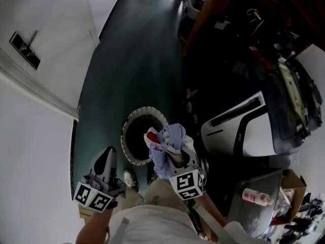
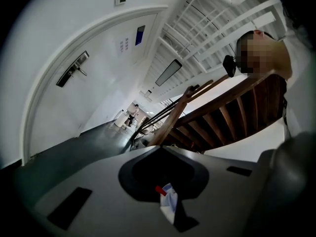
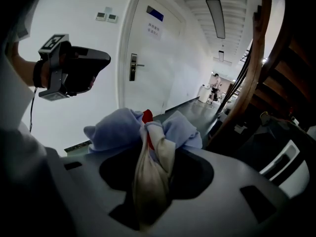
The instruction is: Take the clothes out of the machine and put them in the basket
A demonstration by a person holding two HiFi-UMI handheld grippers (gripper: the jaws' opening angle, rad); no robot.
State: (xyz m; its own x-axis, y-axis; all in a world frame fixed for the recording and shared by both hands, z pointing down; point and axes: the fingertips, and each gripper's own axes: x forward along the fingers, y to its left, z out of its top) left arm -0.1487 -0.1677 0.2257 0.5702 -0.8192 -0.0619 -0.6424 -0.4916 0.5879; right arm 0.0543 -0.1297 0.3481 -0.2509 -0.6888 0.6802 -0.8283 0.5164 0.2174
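Dark green floor (image 1: 137,60) runs between white walls (image 1: 35,151). Over it my right gripper (image 1: 171,155) is clamped on the clothes (image 1: 175,134), a soft, bunched bundle of pale blue fabric, cream cloth and a red fold. It hangs at the right edge of the round, white-rimmed basket (image 1: 125,131). Beyond stands the rounded white machine (image 1: 254,136). My left gripper (image 1: 108,154) is left of the basket, jaws together on a small pale scrap (image 2: 169,201).

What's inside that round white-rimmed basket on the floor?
The round white-rimmed basket shows only a dark interior, no clothes visible. The light blue, red and white clothes bundle in the right gripper covers its right side.
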